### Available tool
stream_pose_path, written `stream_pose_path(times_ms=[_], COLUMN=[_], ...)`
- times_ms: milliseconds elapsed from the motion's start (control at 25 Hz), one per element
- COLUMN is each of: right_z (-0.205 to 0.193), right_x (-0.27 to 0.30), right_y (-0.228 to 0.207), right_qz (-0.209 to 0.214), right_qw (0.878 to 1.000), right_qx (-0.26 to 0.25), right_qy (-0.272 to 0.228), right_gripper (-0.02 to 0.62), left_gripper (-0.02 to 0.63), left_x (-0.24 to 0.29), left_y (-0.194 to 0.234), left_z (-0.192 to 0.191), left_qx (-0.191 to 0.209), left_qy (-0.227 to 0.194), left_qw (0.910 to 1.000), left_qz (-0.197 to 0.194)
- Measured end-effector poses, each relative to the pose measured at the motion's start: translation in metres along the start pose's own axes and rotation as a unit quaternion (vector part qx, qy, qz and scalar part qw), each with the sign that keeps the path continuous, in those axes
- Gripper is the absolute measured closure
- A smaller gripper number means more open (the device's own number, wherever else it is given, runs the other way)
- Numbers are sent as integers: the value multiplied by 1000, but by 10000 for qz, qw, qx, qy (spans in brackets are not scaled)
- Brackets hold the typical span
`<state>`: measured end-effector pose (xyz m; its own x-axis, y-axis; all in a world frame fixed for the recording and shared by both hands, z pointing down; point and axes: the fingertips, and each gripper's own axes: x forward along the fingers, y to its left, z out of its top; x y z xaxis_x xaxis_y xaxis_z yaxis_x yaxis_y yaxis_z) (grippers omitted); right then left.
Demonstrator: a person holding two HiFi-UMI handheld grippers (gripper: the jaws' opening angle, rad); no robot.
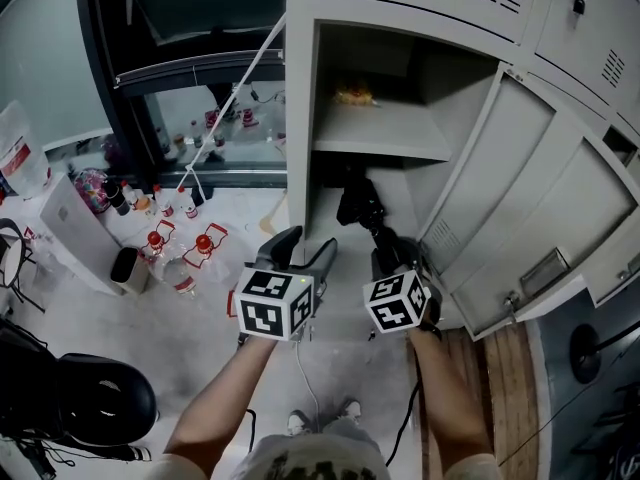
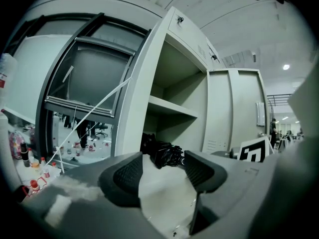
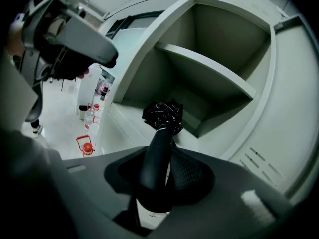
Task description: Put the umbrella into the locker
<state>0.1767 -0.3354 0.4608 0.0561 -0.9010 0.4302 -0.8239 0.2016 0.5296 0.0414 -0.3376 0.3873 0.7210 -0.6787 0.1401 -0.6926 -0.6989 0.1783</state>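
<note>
The grey locker point(image 1: 300, 118) stands open, a shelf point(image 1: 375, 133) splitting its inside. A folded black umbrella point(image 1: 362, 206) points into the lower compartment, its bunched canopy over the compartment's front edge. My right gripper point(image 1: 390, 256) is shut on the umbrella's black handle point(image 3: 157, 153), with the canopy point(image 3: 163, 114) sticking out ahead of the jaws. My left gripper point(image 1: 303, 250) is open with nothing between its pads, just left of the umbrella and below the locker's opening. In the left gripper view the umbrella point(image 2: 162, 153) shows beyond the open left gripper point(image 2: 162, 176).
The locker door point(image 1: 520, 208) swings out to the right. A small yellowish thing point(image 1: 353, 95) lies on the upper shelf. Bottles with red caps point(image 1: 180, 258) stand on the floor at left, under a window with a white cord point(image 1: 240, 88). A black rounded object point(image 1: 100, 398) sits lower left.
</note>
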Motion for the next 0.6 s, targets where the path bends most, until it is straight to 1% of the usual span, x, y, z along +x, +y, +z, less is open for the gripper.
stream_pose_path(times_ms=[80, 200, 280, 400, 480, 600], right_z=[4, 10, 12, 17, 21, 28], right_x=[-2, -4, -4, 0, 6, 19], right_y=[-3, -7, -12, -13, -13, -15], right_qz=[173, 403, 521, 708, 756, 775], right_qw=[9986, 9909, 9829, 9666, 9605, 9580], right_qx=[495, 1262, 1741, 2430, 2643, 2723], right_qy=[-98, -239, -302, -393, -434, -455], right_gripper=[463, 463, 463, 463, 463, 465], left_gripper=[331, 331, 331, 331, 331, 331], left_x=[1, 3, 5, 6, 6, 7], left_y=[0, 0, 0, -1, 0, 6], left_z=[0, 0, 0, -3, -5, -4], left_qx=[-11, -41, -56, -58, -66, -118], left_qy=[1, -6, -6, 32, 47, 33], left_qw=[10000, 10000, 10000, 10000, 9999, 9998], left_qz=[15, 31, 30, 49, 79, 150])
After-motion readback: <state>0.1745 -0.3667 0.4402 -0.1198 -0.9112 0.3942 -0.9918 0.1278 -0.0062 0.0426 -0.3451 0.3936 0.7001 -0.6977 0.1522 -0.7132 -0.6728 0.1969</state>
